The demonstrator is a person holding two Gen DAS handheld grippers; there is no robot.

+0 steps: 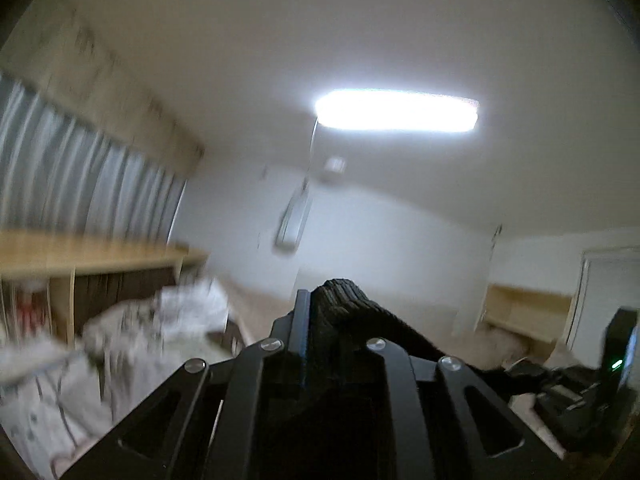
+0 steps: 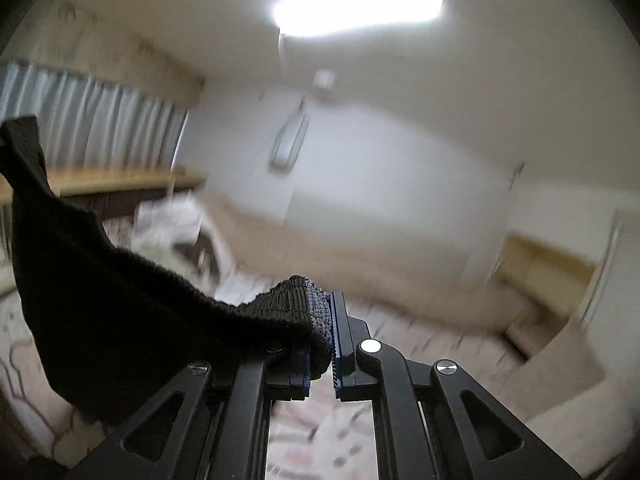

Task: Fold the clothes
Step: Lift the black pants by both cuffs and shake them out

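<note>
Left wrist view: your left hand-held gripper (image 1: 340, 320) is clamped on a black knit garment (image 1: 344, 300); right hand-held gripper (image 2: 322, 340) pinches its other edge, cloth held up off the bed (image 2: 312, 432). Step: lift & spread. Next: lay flat, w/ edges even.

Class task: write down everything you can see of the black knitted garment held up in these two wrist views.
The black ribbed knitted garment looks thick, soft and woolly, with a ribbed edge. It hangs in the air, pinched at two places: the right gripper is shut on its ribbed edge, and the left gripper grips another bunched part. Between them it stretches and sags sideways, with one corner sticking up. What kind of garment it is cannot be told.
</note>
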